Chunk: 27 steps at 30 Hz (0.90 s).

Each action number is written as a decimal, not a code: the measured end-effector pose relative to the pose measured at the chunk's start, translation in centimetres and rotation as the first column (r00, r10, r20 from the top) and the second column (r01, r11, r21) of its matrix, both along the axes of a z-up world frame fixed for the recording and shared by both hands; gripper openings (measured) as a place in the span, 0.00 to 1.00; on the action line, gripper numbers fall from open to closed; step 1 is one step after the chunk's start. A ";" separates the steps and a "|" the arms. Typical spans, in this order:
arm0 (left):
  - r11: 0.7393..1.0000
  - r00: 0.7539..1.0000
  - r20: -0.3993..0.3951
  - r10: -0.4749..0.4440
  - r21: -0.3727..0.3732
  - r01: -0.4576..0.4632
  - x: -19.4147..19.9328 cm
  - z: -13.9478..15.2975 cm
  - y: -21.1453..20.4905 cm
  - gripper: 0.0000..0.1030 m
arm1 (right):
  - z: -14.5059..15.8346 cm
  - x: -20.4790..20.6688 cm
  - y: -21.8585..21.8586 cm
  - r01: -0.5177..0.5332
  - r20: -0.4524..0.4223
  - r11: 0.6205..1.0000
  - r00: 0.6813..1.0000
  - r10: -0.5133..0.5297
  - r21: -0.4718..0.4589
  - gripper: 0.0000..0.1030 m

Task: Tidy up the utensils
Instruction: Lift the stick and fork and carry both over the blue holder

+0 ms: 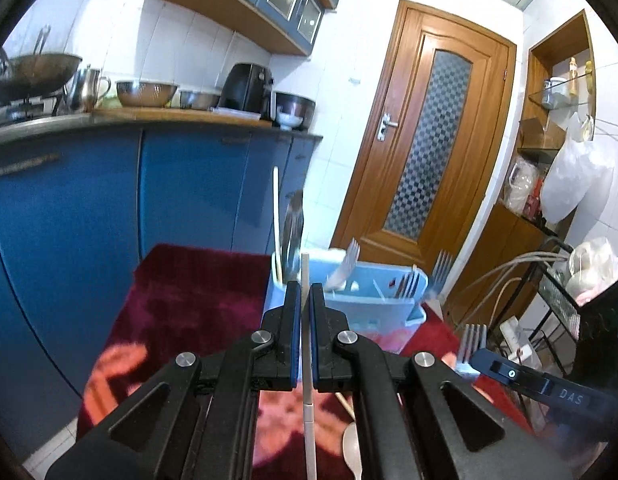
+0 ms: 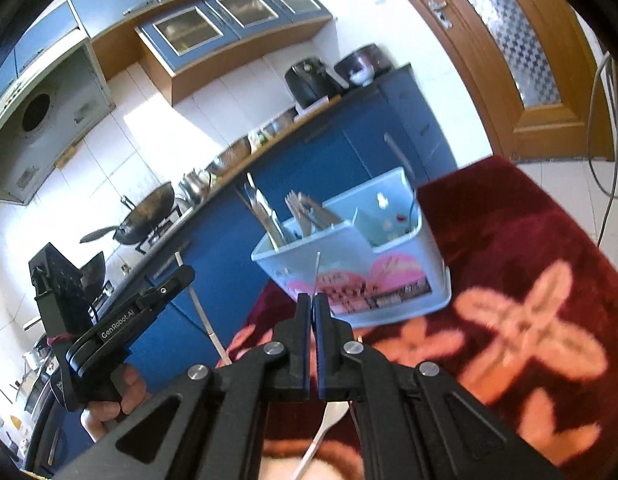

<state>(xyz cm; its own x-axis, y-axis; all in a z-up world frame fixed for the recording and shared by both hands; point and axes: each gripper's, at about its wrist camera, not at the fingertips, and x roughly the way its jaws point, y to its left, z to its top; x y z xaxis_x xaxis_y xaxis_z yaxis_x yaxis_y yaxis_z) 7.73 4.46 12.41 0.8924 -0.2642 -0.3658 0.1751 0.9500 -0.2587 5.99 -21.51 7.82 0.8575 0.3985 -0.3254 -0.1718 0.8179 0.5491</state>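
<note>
My left gripper (image 1: 305, 292) is shut on a white chopstick (image 1: 307, 364) and holds it upright in front of the light blue utensil caddy (image 1: 373, 296). The caddy holds several forks (image 1: 409, 284), a chopstick and a metal utensil. My right gripper (image 2: 312, 300) is shut on a fork (image 2: 323, 428); its tines (image 1: 471, 340) show in the left wrist view, its thin edge rises above the jaws. The caddy (image 2: 349, 252) stands just ahead of it. The left gripper (image 2: 165, 288) with its chopstick (image 2: 205, 320) is at the left.
The caddy stands on a dark red flowered cloth (image 2: 529, 280). A pale spoon (image 1: 351, 452) and a wooden stick lie on the cloth below my left gripper. Blue cabinets (image 1: 109, 200) stand behind, a wooden door (image 1: 425, 132) and a wire rack (image 1: 549, 300) to the right.
</note>
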 end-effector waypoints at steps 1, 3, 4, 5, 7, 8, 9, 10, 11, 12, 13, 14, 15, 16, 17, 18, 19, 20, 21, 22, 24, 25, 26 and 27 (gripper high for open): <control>1.000 1.000 0.012 0.003 0.001 -0.003 0.2 0.4 0.0 0.02 | 0.5 0.0 -0.2 0.011 0.013 1.000 1.000 -0.011 -0.004 0.03; 1.000 0.999 0.039 0.010 0.005 -0.011 0.6 1.4 -0.1 0.02 | 1.0 0.1 -0.2 0.021 0.031 1.000 0.999 -0.021 -0.009 0.03; 1.000 0.999 0.052 0.014 0.007 -0.015 0.7 1.9 -0.1 0.02 | 1.4 0.2 -0.4 0.027 0.041 1.000 0.999 -0.026 -0.009 0.03; 1.000 0.998 0.066 0.020 0.009 -0.020 0.9 2.3 -0.1 0.02 | 1.7 0.3 -0.5 0.029 0.048 1.000 0.998 -0.029 -0.007 0.03; 0.999 0.995 0.093 0.029 0.013 -0.030 1.5 3.3 -0.3 0.02 | 2.5 0.5 -0.7 0.038 0.069 0.999 0.997 -0.037 -0.006 0.03; 0.999 0.993 0.109 0.034 0.014 -0.036 1.8 3.8 -0.4 0.02 | 2.8 0.6 -0.8 0.042 0.077 0.999 0.996 -0.041 -0.008 0.03; 0.999 0.992 0.120 0.039 0.014 -0.041 2.2 4.2 -0.5 0.02 | 3.1 0.6 -0.9 0.046 0.083 0.999 0.996 -0.045 -0.011 0.03; 0.999 0.990 0.136 0.045 0.015 -0.047 2.6 4.8 -0.6 0.02 | 3.5 0.8 -1.0 0.052 0.094 0.998 0.994 -0.050 -0.017 0.03; 0.998 0.988 0.147 0.051 0.016 -0.053 3.0 5.2 -0.6 0.02 | 3.8 1.0 -1.1 0.056 0.102 0.998 0.993 -0.054 -0.022 0.03; 0.998 0.986 0.159 0.057 0.015 -0.061 3.4 5.7 -0.7 0.02 | 4.2 1.2 -1.1 0.060 0.110 0.998 0.992 -0.056 -0.027 0.03; 0.998 0.984 0.167 0.061 0.012 -0.064 3.8 6.0 -0.7 0.02 | 4.5 1.4 -1.2 0.063 0.117 0.997 0.991 -0.059 -0.032 0.03; 0.998 0.982 0.179 0.066 0.007 -0.068 4.2 6.5 -0.7 0.02 | 4.8 1.6 -1.3 0.067 0.124 0.997 0.990 -0.062 -0.036 0.03; 0.997 0.979 0.191 0.072 0.003 -0.074 4.7 7.1 -0.7 0.02 | 5.0 1.8 -1.3 0.069 0.130 0.997 0.989 -0.064 -0.038 0.03; 0.997 0.977 0.201 0.075 0.003 -0.078 5.0 7.4 -0.8 0.02 | 5.4 2.1 -1.4 0.074 0.138 0.996 0.988 -0.067 -0.043 0.03; 0.996 0.973 0.215 0.081 0.007 -0.084 5.4 7.8 -0.8 0.02 | 5.8 2.4 -1.4 0.080 0.148 0.996 0.986 -0.072 -0.047 0.03; 0.995 0.969 0.231 0.090 0.013 -0.096 5.9 8.2 -0.9 0.02 | 6.1 2.8 -1.5 0.086 0.157 0.995 0.985 -0.077 -0.051 0.03; 0.994 0.966 0.241 0.097 0.018 -0.104 6.3 8.5 -0.9 0.02 | 6.6 3.2 -1.7 0.093 0.167 0.994 0.982 -0.083 -0.057 0.03; 0.994 0.963 0.251 0.102 0.023 -0.111 6.7 8.6 -1.1 0.02 | 6.9 3.4 -1.7 0.101 0.176 0.993 0.980 -0.088 -0.061 0.03; 0.993 0.960 0.259 0.106 0.028 -0.117 7.1 8.8 -1.2 0.02 | 7.5 3.8 -1.7 0.115 0.193 0.991 0.976 -0.099 -0.072 0.03; 0.992 0.957 0.266 0.112 0.033 -0.125 7.7 8.8 -1.4 0.02 | 7.9 4.2 -1.8 0.126 0.204 0.989 0.973 -0.107 -0.081 0.03; 0.991 0.956 0.270 0.114 0.034 -0.128 8.6 8.7 -1.5 0.02 | 8.7 4.9 -1.7 0.148 0.228 0.984 0.966 -0.123 -0.095 0.03; 0.991 0.956 0.271 0.113 0.035 -0.127 9.1 8.4 -1.6 0.02 | 9.2 5.3 -1.7 0.163 0.245 0.981 0.960 -0.134 -0.104 0.03; 0.991 0.955 0.273 0.113 0.038 -0.129 9.5 8.2 -1.7 0.02 | 9.4 5.5 -1.7 0.169 0.255 0.980 0.957 -0.137 -0.107 0.03; 0.990 0.954 0.275 0.117 0.043 -0.134 10.0 7.9 -1.9 0.02 | 9.8 6.1 -1.6 0.180 0.274 0.977 0.951 -0.144 -0.113 0.03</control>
<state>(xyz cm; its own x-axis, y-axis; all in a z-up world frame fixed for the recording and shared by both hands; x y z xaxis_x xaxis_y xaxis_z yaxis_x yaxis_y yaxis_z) 17.73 2.59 20.30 0.9847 -0.1286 -0.1178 0.1091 0.9812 -0.1595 12.05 -23.09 17.63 0.9690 0.2150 -0.1213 -0.1537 0.9101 0.3848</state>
